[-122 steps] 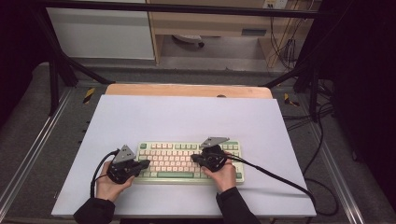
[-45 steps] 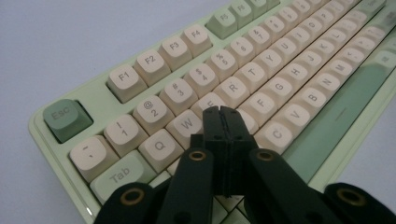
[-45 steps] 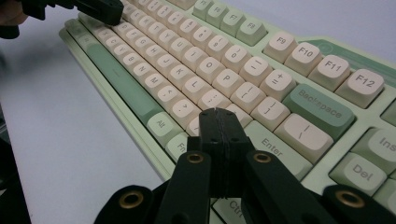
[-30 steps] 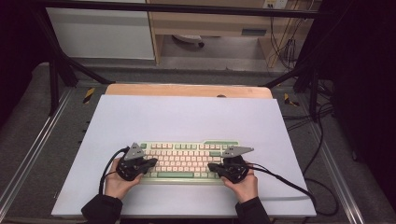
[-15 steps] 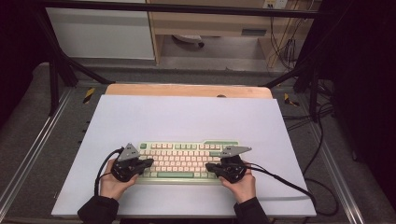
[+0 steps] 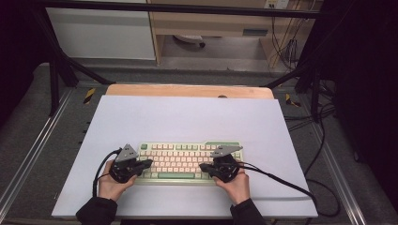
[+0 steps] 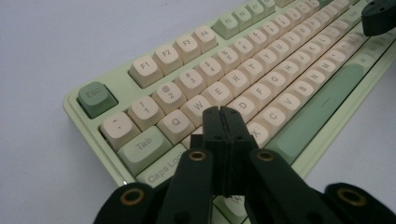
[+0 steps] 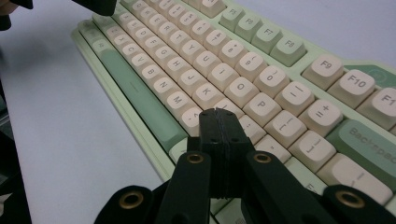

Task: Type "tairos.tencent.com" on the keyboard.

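A pale green keyboard point(image 6: 190, 161) with cream keys lies at about six o'clock on the white worktop point(image 6: 187, 117), close to the person's edge and square to it, within easy reach of both hands. The work in hand looks like typing, with each pair of tongs serving as one stiff finger.

The left tongs point(image 6: 146, 163) sit over the keyboard's nine o'clock end, angled in toward the middle. In the left gripper view the left tongs point(image 7: 222, 112) are pressed fully together with nothing between them, their joined tip over the letter rows just below the W key point(image 7: 201, 105) and beside the X key point(image 7: 259, 132). Whether the tip touches a keycap cannot be told.

The right tongs point(image 6: 204, 166) come in from the three o'clock end, also pointing inward. In the right gripper view the right tongs point(image 8: 218, 113) are likewise clamped tight and empty, with the tip low over the keys near the M key point(image 8: 180, 99), the long green space bar point(image 8: 135, 91) off at nine o'clock of it.

Keeping both pairs closed gives a narrow, blunt point that can strike one key without catching its neighbours, and the mirrored, slanted hold lets each hand cover its own half, as a typist would. The cables point(image 6: 281, 180) trail back off the worktop, clear of the keys.
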Motion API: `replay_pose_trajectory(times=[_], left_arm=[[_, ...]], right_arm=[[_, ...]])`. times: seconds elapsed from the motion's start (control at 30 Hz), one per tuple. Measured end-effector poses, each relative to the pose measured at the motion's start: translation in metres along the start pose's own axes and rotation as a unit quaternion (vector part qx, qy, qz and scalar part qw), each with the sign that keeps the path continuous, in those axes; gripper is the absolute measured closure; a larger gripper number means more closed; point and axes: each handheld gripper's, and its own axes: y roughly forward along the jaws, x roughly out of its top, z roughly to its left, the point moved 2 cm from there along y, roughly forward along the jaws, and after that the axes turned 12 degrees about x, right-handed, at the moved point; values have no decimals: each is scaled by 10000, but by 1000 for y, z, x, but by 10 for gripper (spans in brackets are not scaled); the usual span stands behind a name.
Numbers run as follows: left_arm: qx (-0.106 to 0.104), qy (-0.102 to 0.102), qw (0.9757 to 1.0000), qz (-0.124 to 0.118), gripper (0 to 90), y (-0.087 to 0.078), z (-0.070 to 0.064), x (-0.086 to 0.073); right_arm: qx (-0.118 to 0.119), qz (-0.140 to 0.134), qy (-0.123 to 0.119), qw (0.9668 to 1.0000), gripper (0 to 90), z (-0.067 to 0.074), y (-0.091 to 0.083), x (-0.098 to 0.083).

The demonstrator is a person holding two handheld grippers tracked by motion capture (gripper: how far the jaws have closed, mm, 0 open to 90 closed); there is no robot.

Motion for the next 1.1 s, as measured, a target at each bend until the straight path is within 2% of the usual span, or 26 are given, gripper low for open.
replay_pose_trajectory(times=[0.2,0.5,1.1], left_arm=[[-6,-8,10000,6,896,0,0,0],[-9,-5,10000,14,896,1,1,0],[-20,23,10000,27,896,1,0,-1]], right_arm=[[42,57,-36,10000,900,1,9,2],[14,112,-48,9999,900,-1,13,-1],[-8,110,-91,9999,900,1,12,-2]])
